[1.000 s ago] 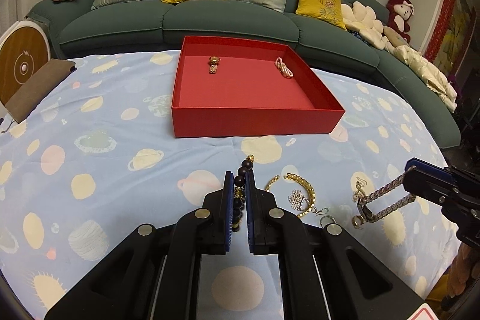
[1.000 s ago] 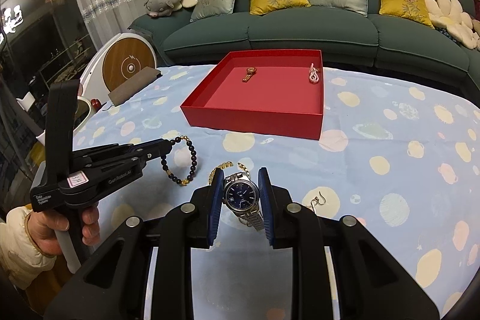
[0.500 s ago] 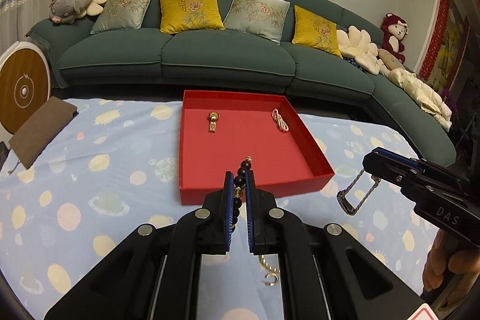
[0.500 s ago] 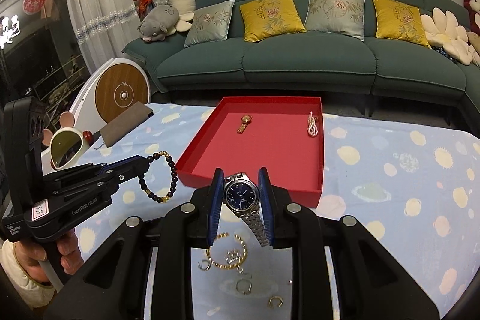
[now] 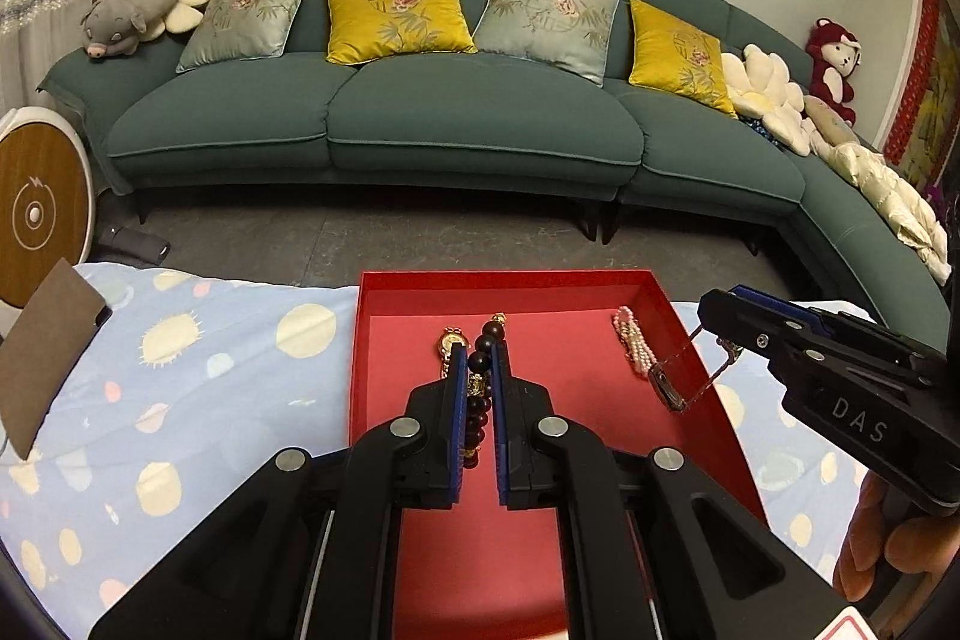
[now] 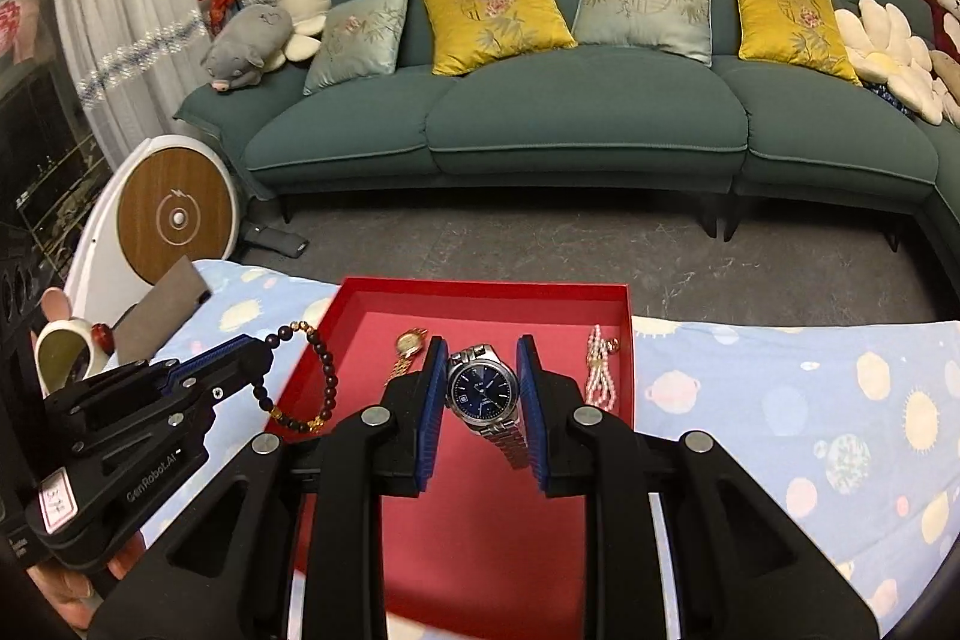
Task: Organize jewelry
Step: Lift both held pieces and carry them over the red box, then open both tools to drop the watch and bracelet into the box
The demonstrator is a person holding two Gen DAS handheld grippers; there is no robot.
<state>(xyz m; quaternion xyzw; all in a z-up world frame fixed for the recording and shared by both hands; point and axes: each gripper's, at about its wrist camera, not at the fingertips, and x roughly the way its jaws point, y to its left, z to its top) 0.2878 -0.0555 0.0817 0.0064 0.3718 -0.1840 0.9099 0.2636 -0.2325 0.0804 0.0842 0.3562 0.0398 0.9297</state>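
1. Left gripper [image 5: 479,370] clamped on bead bracelet [image 6: 318,382]; the loop hangs over the red tray's [image 5: 714,412] left wall, apparently for release inside.
2. Right gripper [image 6: 480,388] clamped across silver watch [image 6: 482,388], held above the tray's middle.
3. Gold watch [image 6: 408,343] and pearl strand [image 6: 600,370] lie at the far end.
4. The tray's near edge is hidden behind both grippers.

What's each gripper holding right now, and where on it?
Left gripper pinches the bead bracelet across one side of its loop. Right gripper clamps the silver watch by the sides of its case, band hanging below. Both are over the red tray.
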